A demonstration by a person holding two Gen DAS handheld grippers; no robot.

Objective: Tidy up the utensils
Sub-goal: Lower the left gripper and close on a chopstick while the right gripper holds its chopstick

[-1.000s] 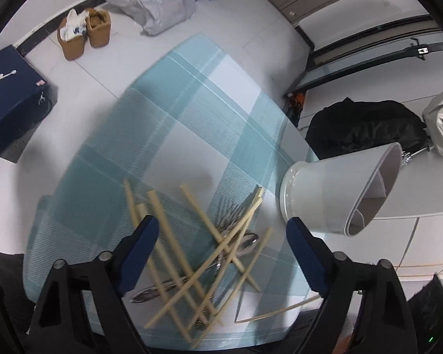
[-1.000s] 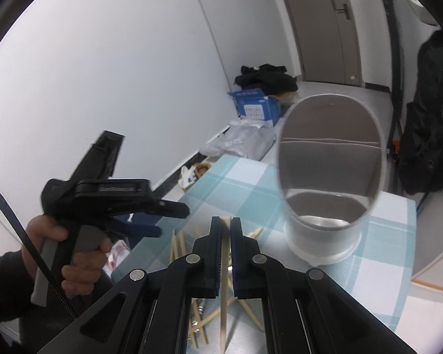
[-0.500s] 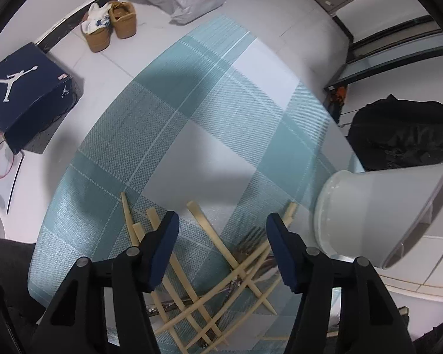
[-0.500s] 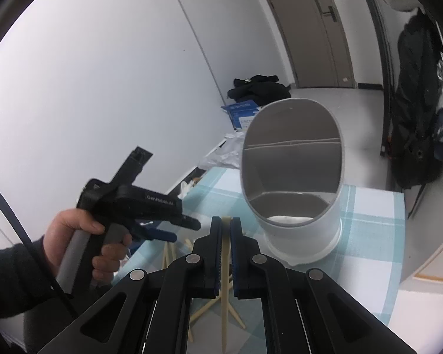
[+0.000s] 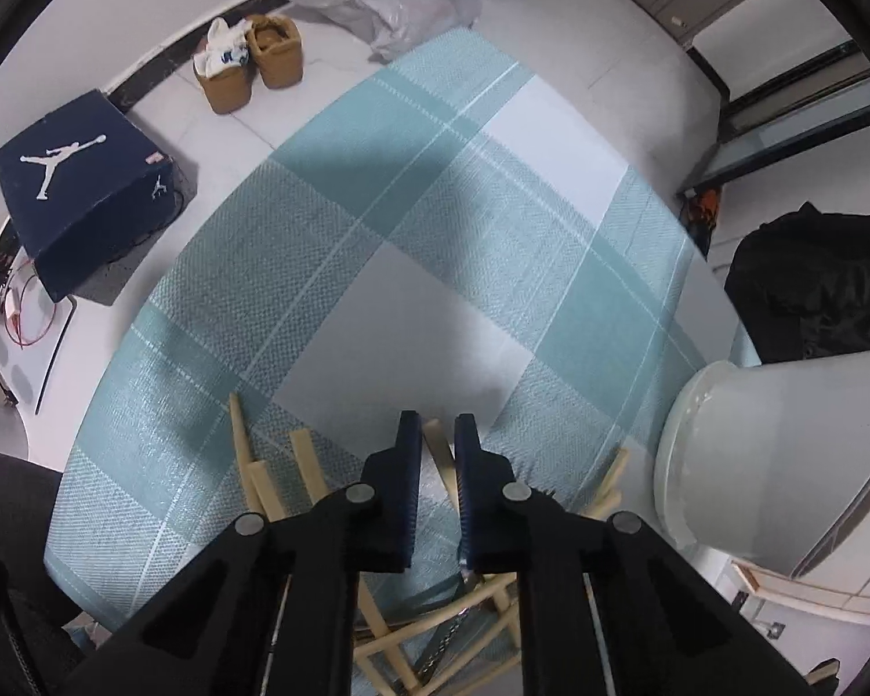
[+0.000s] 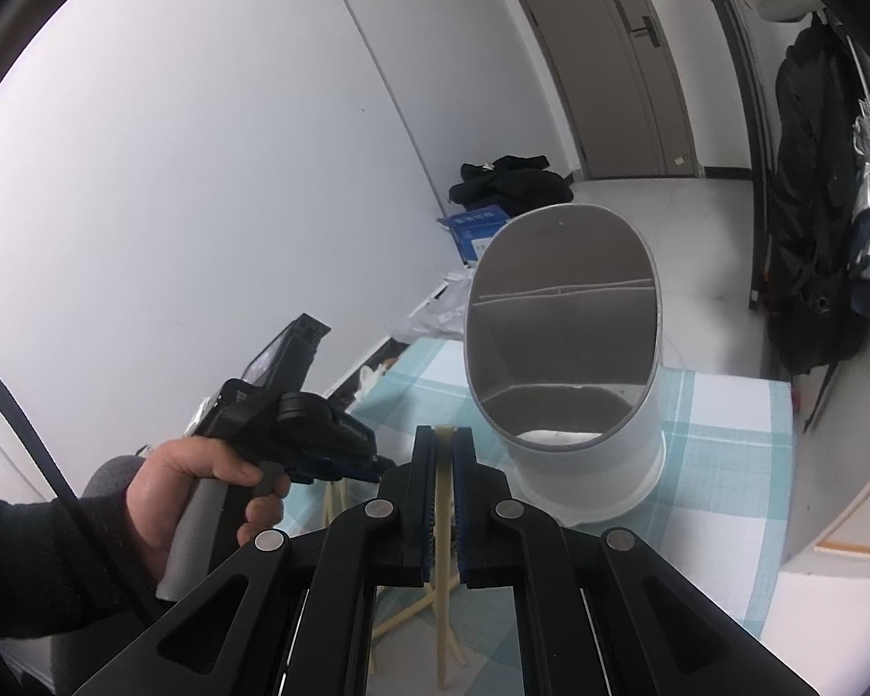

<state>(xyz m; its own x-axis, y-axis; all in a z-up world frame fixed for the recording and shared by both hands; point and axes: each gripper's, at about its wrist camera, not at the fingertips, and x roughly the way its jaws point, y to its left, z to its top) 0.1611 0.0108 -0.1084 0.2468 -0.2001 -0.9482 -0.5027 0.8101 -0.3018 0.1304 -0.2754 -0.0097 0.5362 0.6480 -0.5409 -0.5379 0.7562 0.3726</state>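
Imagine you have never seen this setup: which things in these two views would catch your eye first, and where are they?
The tall white utensil holder stands out first, upright on the teal checked tablecloth with a divider splitting its inside. Next, the right gripper in the foreground, shut on a pale chopstick. On the floor left of the table, a dark blue shoebox with a white jumping figure also draws the eye.

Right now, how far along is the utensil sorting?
Early. The white holder shows both compartments empty. In hand: the right claw is shut on one chopstick; the left claw has closed on another chopstick in the pile. Left: the loose chopsticks on the checked cloth.
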